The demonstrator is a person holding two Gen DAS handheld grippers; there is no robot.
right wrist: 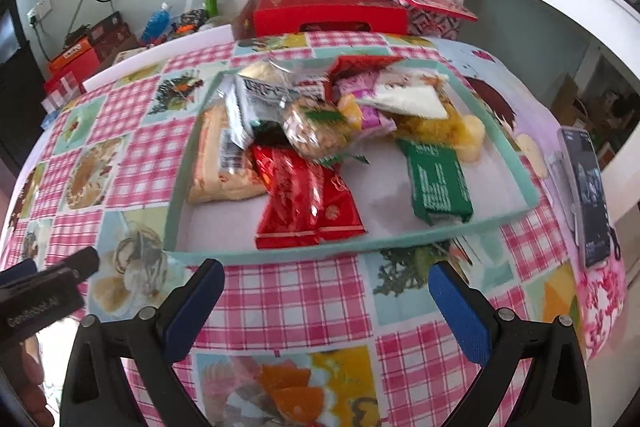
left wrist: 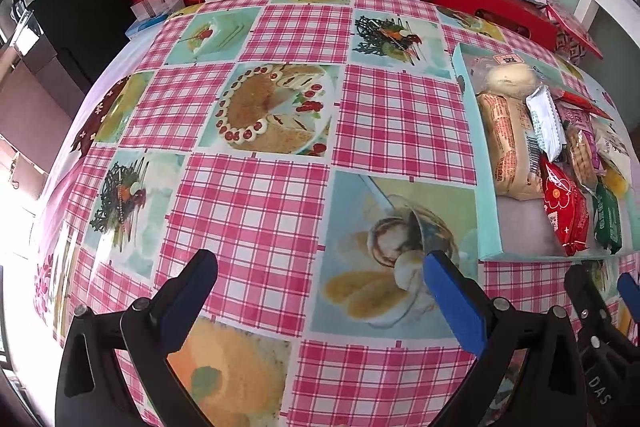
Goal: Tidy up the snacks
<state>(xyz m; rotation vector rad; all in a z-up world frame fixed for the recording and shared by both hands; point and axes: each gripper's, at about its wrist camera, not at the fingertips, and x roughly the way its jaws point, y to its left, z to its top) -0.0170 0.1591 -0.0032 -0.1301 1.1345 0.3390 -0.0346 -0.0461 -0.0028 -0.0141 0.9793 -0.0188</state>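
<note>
Teal cardboard tray (right wrist: 516, 163) is sitting on the checked tabletop (right wrist: 288, 299), holding a heap of wrapped snacks: a red packet (right wrist: 308, 203) and a green packet (right wrist: 436, 183) are lying at the front, a pale biscuit pack (right wrist: 212, 163) is leaning along the left wall. Both grippers are hovering empty above the cloth, the right gripper (right wrist: 326, 287) spreading wide just before the tray, the left gripper (left wrist: 320, 279) spreading wide beside it. A red box (right wrist: 332, 13) is standing behind

One teal tray (right wrist: 516, 163), one red packet (right wrist: 308, 203), one green packet (right wrist: 438, 183), two grippers, one phone (right wrist: 588, 195)
</note>
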